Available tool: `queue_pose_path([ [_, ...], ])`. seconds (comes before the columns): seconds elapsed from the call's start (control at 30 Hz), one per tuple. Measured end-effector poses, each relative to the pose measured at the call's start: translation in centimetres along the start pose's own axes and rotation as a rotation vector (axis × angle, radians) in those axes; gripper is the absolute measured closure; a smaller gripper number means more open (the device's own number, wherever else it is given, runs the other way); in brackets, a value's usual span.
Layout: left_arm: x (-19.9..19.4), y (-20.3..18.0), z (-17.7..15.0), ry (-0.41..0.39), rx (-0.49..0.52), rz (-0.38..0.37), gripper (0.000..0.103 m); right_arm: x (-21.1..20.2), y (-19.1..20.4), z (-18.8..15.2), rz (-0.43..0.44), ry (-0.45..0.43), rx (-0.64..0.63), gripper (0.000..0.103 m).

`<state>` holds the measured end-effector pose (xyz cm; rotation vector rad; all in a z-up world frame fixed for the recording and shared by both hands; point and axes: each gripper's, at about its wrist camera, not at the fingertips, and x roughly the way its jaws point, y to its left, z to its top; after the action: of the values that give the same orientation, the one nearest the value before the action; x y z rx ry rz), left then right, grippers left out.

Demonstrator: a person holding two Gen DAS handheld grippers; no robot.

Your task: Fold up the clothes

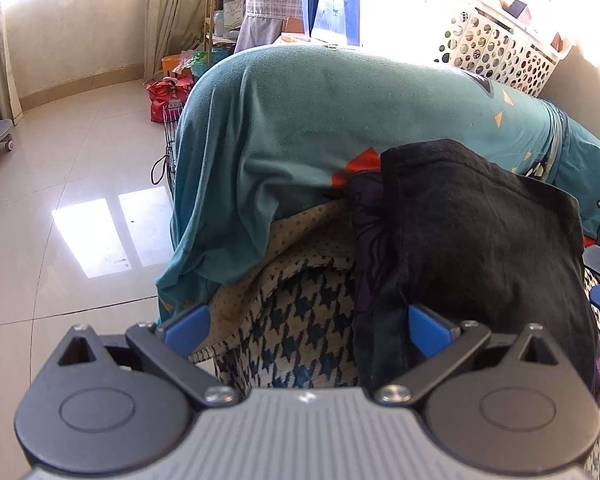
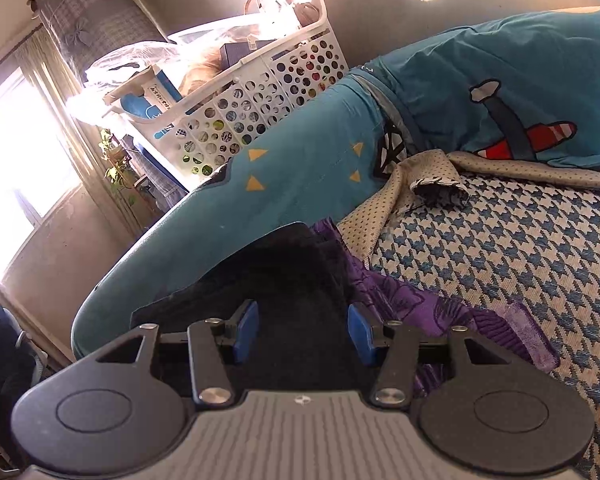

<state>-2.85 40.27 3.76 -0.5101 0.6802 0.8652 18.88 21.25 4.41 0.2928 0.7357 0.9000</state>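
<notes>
Black cloth fills the gap ahead of both your grippers, so start there. Your right gripper (image 2: 303, 330) has its blue pads (image 2: 247, 330) standing apart, with the black garment (image 2: 284, 276) lying between and under them; from the right wrist view I cannot tell whether either pad actually presses the fabric, so treat it as not yet gripped. Your left gripper (image 1: 306, 330) is spread wide: its right pad sits against the near hem of the same black garment (image 1: 480, 232), its left pad over the houndstooth cover (image 1: 300, 320), and nothing is pinched. The garment lies on the bed as a rumpled, partly doubled heap on top of a purple printed cloth (image 2: 440, 304), at the near corner beside the teal quilt (image 1: 320, 120). Beyond sit the dotted beige lining (image 2: 384, 216) of the cover and a white laundry basket (image 2: 260, 108) against the wall. You look to be at the start of a fold, both tools set at the near edge and neither one clamped. Next, I'd say, you need each gripper to close on the black layer alone, well apart along the hem, without catching the purple cloth beneath, then lift and carry that edge across.
</notes>
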Motion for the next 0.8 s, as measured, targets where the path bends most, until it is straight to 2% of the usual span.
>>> queue_pose_path([
  [0.07,-0.1,-0.1,-0.1,-0.009,0.024,0.012,0.000,0.9,0.1,-0.2,-0.024,0.016,-0.041,0.053],
  [0.13,-0.2,-0.4,-0.2,-0.019,0.053,0.029,0.000,2.0,-0.2,-0.6,-0.086,0.048,-0.071,0.053],
  [0.2,-0.3,-0.5,-0.1,-0.029,0.074,0.049,0.000,2.5,-1.3,-0.9,-0.091,0.055,-0.040,0.053],
  [0.37,-0.8,0.5,0.1,-0.036,0.036,0.041,0.000,2.3,-1.9,-0.8,-0.116,0.057,-0.016,0.052],
  [0.53,-2.4,0.6,-0.3,-0.073,0.045,-0.029,0.000,1.7,-1.7,-0.6,-0.128,0.061,-0.007,0.052],
  [0.67,-2.5,0.1,-0.9,-0.021,0.091,-0.107,0.000,0.6,-1.4,-0.2,-0.113,0.047,-0.013,0.051],
  [0.8,-2.6,-0.5,-1.3,-0.007,0.167,-0.103,0.000,-0.4,-1.1,0.2,-0.076,0.046,-0.010,0.051],
])
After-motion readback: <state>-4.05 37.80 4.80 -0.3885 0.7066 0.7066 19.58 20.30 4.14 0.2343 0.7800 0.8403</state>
